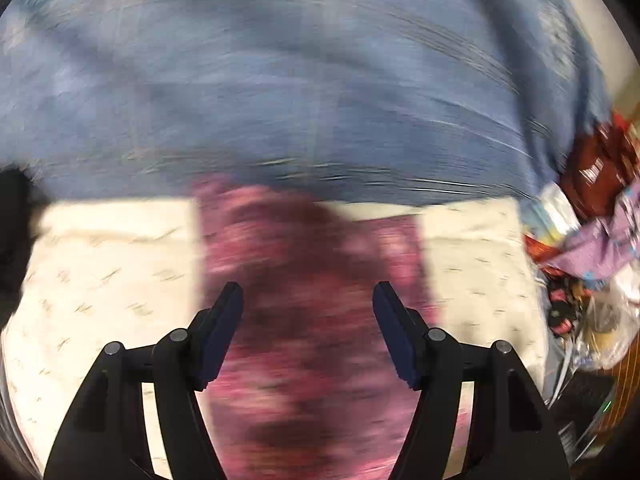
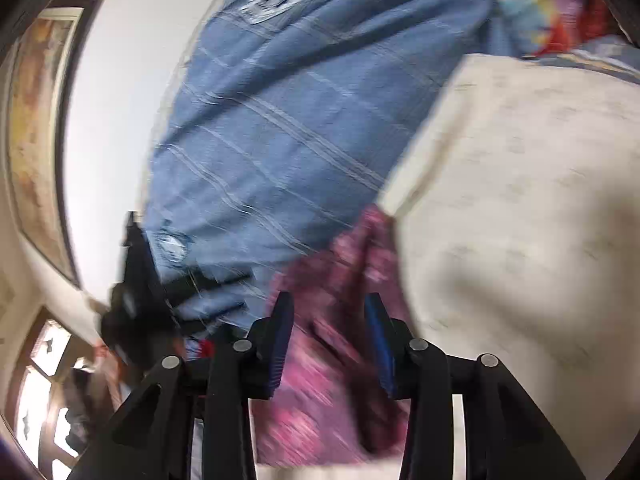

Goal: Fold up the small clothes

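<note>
Left wrist, left tongs (image 1: 308, 312) released above pink garment (image 1: 304, 280), right tongs (image 2: 330, 320) released too

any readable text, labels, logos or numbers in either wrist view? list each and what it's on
None readable; both views are motion-blurred.
Round emblem on the blue checked cloth, near its top edge: lettering too blurred to read.
Second round emblem, lower on the same cloth beside the dark object: blurred, unreadable.
White marking on the dark red item at the right edge of the left wrist view: smeared, unreadable.
Pink patterned garment: pattern only, no text visible.
</note>
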### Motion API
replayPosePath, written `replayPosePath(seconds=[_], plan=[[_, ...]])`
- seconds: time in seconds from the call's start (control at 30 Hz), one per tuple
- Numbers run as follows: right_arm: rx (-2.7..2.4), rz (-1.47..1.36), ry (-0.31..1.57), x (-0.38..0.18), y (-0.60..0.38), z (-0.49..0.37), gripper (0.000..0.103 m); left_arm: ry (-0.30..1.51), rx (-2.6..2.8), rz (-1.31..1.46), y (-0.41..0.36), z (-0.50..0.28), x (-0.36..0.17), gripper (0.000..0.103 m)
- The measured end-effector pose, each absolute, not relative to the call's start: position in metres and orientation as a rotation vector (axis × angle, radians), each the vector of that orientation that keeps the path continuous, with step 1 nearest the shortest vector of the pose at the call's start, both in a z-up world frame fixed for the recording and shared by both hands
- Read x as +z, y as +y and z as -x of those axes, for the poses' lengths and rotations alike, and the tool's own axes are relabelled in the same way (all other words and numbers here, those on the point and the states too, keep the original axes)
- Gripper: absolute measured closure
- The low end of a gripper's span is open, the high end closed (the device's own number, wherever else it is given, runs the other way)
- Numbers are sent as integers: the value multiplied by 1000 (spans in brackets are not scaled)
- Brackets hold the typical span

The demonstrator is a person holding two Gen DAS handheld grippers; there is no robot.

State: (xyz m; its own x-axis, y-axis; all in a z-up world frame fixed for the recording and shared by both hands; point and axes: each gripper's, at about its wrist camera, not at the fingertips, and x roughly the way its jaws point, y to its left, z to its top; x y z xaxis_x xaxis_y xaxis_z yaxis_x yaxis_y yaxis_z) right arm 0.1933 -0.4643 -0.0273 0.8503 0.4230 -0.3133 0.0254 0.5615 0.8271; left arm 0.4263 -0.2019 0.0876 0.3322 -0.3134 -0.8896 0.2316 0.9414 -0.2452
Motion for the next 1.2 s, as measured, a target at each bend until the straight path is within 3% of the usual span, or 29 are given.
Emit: replayPosePath(seconds=[0.07,0.27,0.3,0.33,0.37,0.5,0.67,0.9,1.03,1.2], plan=[[288,-923,582,-23,-460,-233,45,1229,-330,165,-171,-434,69,36],[184,-793,909,-52,-437,-335,46,1314,-363,348,-148,-441,24,36],[210,-792,950,-60,-432,-347,49,1320,-375,354,-152,-443,21,37],[233,-791,971,-62,-429,-354,76,1323,-384,349,-159,-443,21,37],[263,-765,981,-57,-424,-359,96,1307,-381,344,-163,-442,24,37],[280,-611,772,-13,-427,-341,96,1225,-354,257,-179,-436,27,38],[186,-565,971,-66,-434,-358,96,1269,-302,236,-196,-440,2,45],[266,-706,907,-50,-456,-323,88,1217,-282,147,-204,-422,24,45],[322,-823,914,-55,-457,-291,71,1204,-281,128,-206,-406,34,45],[316,-858,920,-63,-439,-278,71,1200,-267,107,-206,-379,41,45]])
